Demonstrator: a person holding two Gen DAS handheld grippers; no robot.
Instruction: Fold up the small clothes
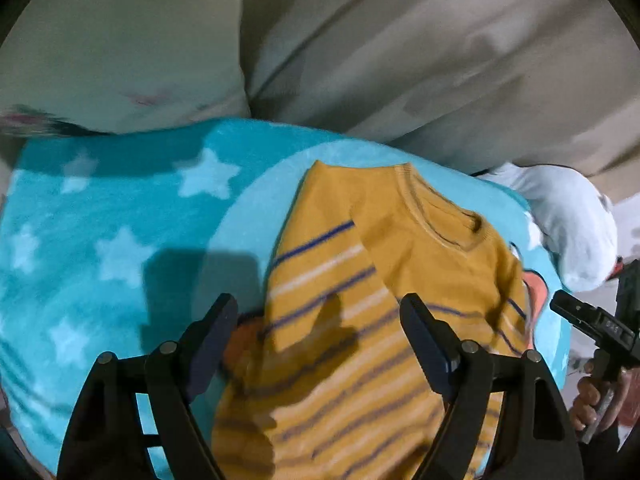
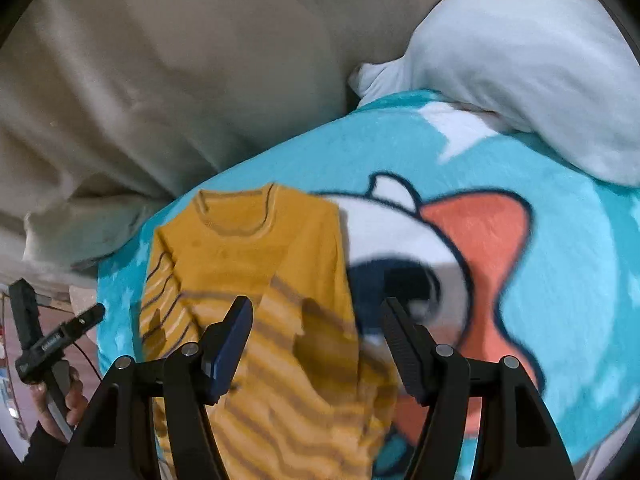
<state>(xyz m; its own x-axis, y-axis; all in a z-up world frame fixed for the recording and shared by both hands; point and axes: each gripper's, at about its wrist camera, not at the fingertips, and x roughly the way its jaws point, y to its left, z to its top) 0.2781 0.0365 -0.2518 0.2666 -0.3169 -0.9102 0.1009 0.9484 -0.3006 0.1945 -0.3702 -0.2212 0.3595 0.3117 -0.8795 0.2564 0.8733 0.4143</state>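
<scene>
A small mustard-yellow sweater with blue and white stripes lies flat on a turquoise blanket, collar away from me, both sleeves folded in over the body. My left gripper is open and empty, hovering above the sweater's lower left part. In the right wrist view the sweater lies left of centre, and my right gripper is open and empty above its right edge. The right gripper also shows at the right edge of the left wrist view, and the left gripper at the left edge of the right wrist view.
The blanket has white stars and a cartoon face with an orange patch. A pale blue garment lies at the blanket's far right; it also shows in the left wrist view. Beige sofa cushions rise behind.
</scene>
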